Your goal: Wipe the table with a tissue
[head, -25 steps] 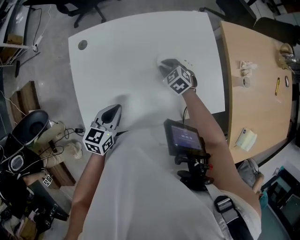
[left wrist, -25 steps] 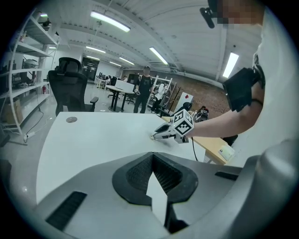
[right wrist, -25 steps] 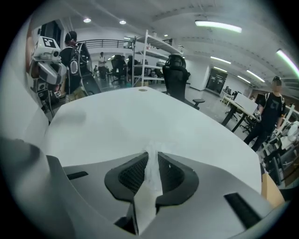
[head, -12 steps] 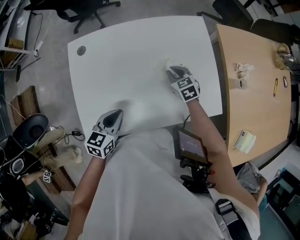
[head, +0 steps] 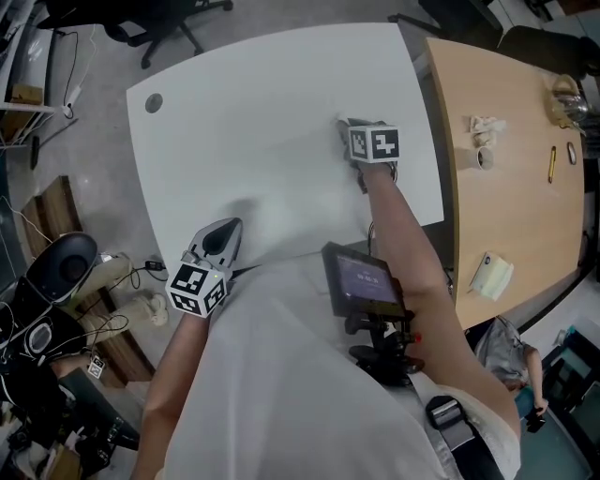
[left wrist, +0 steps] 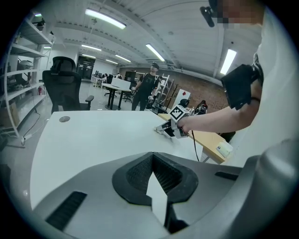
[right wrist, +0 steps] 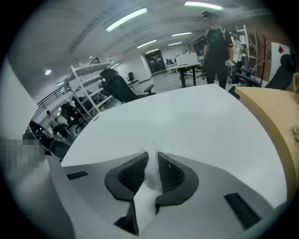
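Note:
The white tissue (right wrist: 150, 173) is pinched between the dark pads of my right gripper (right wrist: 153, 155), which is shut on it and presses it against the white table (right wrist: 196, 121). In the head view my right gripper (head: 352, 129) works near the table's right side, its marker cube facing up. From the left gripper view the tissue (left wrist: 159, 130) shows as a pale wad under that gripper. My left gripper (head: 225, 229) hovers at the table's near edge, its jaws (left wrist: 152, 154) shut with nothing between them.
A wooden table (head: 506, 187) adjoins on the right, with a tape roll (head: 485, 157), a crumpled tissue (head: 484, 126), a pen (head: 551, 162) and a yellow pad (head: 493, 275). A round cable port (head: 153, 102) sits at the white table's far left. An office chair (head: 164, 19) stands beyond.
My right gripper has slid to the right across the table with the tissue and rolled, so its marker cube now faces up. My left gripper has stayed put.

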Available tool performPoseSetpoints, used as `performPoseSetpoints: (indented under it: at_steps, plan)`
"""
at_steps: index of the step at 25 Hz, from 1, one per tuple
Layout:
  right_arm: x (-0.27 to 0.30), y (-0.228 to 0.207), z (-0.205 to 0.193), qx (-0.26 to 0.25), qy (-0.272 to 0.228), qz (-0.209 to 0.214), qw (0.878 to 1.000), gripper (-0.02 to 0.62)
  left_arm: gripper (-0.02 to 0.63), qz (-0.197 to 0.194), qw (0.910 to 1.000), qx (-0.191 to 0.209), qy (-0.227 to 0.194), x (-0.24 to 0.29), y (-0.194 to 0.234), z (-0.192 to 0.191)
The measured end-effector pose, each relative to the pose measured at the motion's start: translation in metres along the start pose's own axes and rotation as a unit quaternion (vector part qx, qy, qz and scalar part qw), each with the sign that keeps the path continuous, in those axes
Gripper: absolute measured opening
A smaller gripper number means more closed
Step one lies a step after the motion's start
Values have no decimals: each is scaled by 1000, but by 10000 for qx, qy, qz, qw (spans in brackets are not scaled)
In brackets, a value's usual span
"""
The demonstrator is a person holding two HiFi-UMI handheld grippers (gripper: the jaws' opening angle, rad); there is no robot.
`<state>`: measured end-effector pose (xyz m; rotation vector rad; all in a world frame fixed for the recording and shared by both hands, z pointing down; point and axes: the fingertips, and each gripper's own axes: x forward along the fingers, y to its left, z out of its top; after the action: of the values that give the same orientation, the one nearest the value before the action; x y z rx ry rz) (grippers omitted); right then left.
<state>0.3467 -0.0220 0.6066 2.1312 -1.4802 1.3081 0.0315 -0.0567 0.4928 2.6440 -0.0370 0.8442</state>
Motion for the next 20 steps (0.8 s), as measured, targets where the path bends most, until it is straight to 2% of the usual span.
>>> performPoseSetpoints:
  at_steps: [11,20]
  plan:
    - [-35,-53,-20,833,-219,-251,9960,63,6,-260,9996,135,57,16,-8,6]
    - [-73,-80,-62,1311,-310,-261,9905,63,6,-481,9985,268,57,32,-26,7]
